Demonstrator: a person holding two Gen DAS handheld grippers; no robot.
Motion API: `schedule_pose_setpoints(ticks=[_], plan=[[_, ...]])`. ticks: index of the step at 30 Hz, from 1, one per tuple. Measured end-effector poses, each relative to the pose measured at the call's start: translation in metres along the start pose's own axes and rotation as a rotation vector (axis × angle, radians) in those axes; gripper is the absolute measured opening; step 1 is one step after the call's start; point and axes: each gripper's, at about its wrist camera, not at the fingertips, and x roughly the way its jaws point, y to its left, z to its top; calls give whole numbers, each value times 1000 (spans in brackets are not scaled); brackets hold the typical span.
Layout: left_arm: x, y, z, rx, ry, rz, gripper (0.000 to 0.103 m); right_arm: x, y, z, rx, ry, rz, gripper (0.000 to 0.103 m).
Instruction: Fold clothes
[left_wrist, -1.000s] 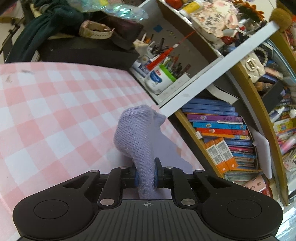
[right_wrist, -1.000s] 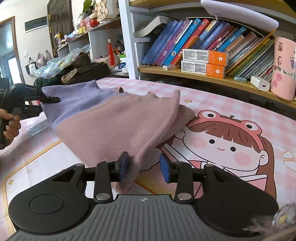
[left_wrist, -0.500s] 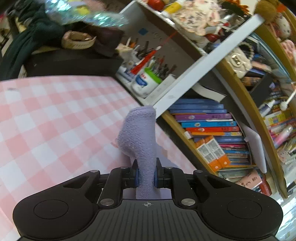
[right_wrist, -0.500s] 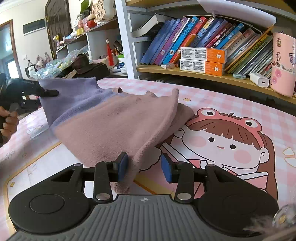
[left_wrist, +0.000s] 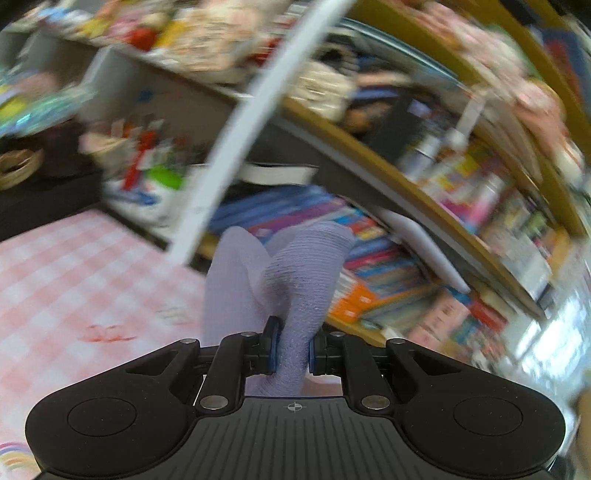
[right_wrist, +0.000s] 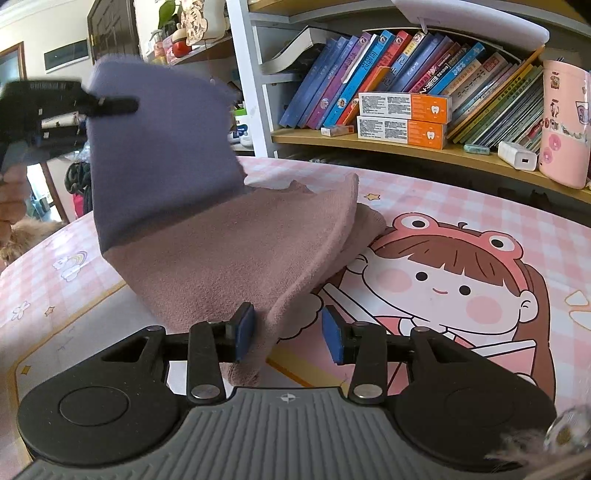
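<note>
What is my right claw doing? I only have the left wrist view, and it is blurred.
Observer: The right claw is open. The garment's pink edge hangs between its pads, unclamped.
Operator: Where is the end I'm holding?
Observer: Your left claw holds the purple end well above the table; the pink part slopes down onto it.
Operator: What is beside the garment?
Observer: A cartoon girl printed on the table cover, just right of the pink part.
</note>
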Motion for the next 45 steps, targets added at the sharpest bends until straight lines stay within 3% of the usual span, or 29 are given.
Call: schedule_pose_setpoints(ticks=[4, 8, 14, 18, 20, 22, 26, 29, 31, 36, 41, 45], plan=[[17, -57, -30, 224, 101, -69, 15, 0, -1, 0, 3, 0, 3, 38], [42, -85, -75, 383, 302, -79, 20, 0, -2, 0, 11, 1, 10, 38], [43, -74, -96, 329, 351, -85, 30, 1, -6, -1, 30, 5, 28, 38], [31, -73, -95, 342, 354, -127, 48, -2, -7, -1, 26, 2, 24, 42], [20, -70, -90, 344, 355, -166, 55, -8, -7, -1, 22, -2, 14, 49], [9, -68, -85, 347, 356, -205, 55, -18, -9, 0, 26, -9, 4, 53], [-16, -60, -70, 353, 332, -271, 55, -49, -21, -1, 153, -50, 30, 57], [-28, -45, -47, 374, 253, -247, 55, -69, -29, 0, 312, -84, 113, 64], [-20, -38, -46, 404, 270, -211, 55, -72, -30, 6, 410, -86, 169, 65], [2, -27, -78, 465, 394, -230, 54, -46, -23, 19, 591, -31, 263, 66], [8, 5, -79, 285, 405, -321, 53, -4, -22, 20, 713, 59, 214, 61], [9, 12, -80, 258, 412, -348, 51, 15, -22, 35, 725, 53, 179, 61]])
